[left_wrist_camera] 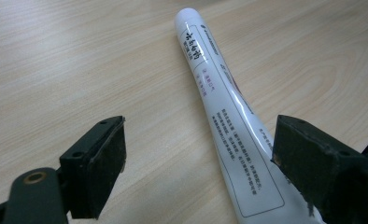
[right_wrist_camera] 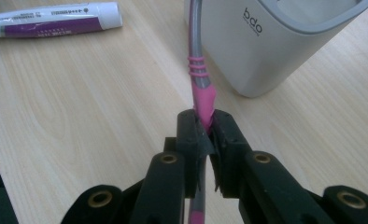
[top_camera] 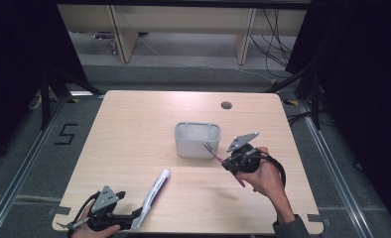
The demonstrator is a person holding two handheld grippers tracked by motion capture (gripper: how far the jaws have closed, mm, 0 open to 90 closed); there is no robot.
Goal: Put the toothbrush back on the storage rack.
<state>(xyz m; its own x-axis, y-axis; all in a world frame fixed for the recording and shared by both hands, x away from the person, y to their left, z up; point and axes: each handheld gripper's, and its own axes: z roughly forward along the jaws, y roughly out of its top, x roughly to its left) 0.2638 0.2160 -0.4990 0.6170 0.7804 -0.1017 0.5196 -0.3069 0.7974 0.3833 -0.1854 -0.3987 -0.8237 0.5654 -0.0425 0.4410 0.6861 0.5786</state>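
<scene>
Even overhead light on the table (top_camera: 134,129), dark surroundings; glare streaks the toothpaste tube (left_wrist_camera: 229,116); near jaws slightly soft

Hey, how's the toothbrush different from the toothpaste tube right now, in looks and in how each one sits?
The toothbrush is thin, pink and grey; the toothpaste tube is thicker, white with a purple band. The toothbrush is clamped in the right gripper and raised off the table, its bristles near the grey holder; the toothpaste tube lies flat, between the open jaws of the left gripper, not squeezed. Both are long and slim.
</scene>
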